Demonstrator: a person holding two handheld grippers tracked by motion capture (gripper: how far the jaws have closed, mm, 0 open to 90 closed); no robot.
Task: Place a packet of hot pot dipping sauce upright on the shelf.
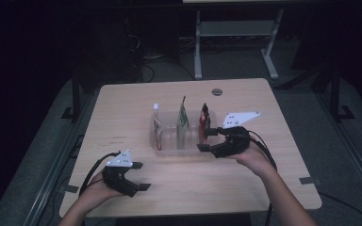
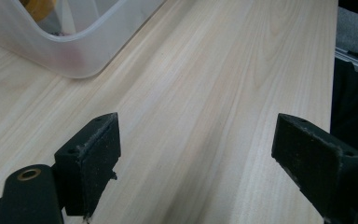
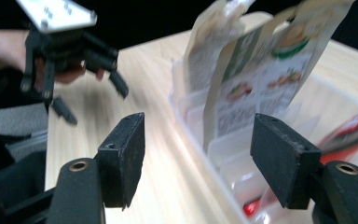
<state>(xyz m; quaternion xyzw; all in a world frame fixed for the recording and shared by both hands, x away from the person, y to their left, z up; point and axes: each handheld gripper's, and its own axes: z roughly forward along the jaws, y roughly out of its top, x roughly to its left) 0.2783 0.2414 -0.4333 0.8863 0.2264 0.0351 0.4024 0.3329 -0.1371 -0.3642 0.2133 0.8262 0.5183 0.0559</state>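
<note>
A clear plastic divided bin (image 1: pixel 169 143) stands mid-table. Upright in it are a white spouted pouch (image 1: pixel 157 123), a green pouch (image 1: pixel 183 117) and a red pouch (image 1: pixel 204 117). My right gripper (image 1: pixel 204 140) is open at the bin's right end, close to the red pouch, with nothing between its jaws. In the right gripper view the jaws (image 3: pixel 200 158) stand wide over the bin's rim (image 3: pixel 186 121), with printed pouches (image 3: pixel 242 84) ahead and the red pouch (image 3: pixel 349 135) at right. My left gripper (image 1: pixel 142 176) rests open near the front left; its jaws (image 2: pixel 205 140) frame bare wood.
The wooden table (image 1: pixel 122 108) has a round grommet (image 1: pixel 217 91) near its far edge. A corner of the bin (image 2: pixel 74 56) sits ahead and to the left of the left gripper. Dark floor and another table's white legs (image 1: pixel 198 47) lie behind.
</note>
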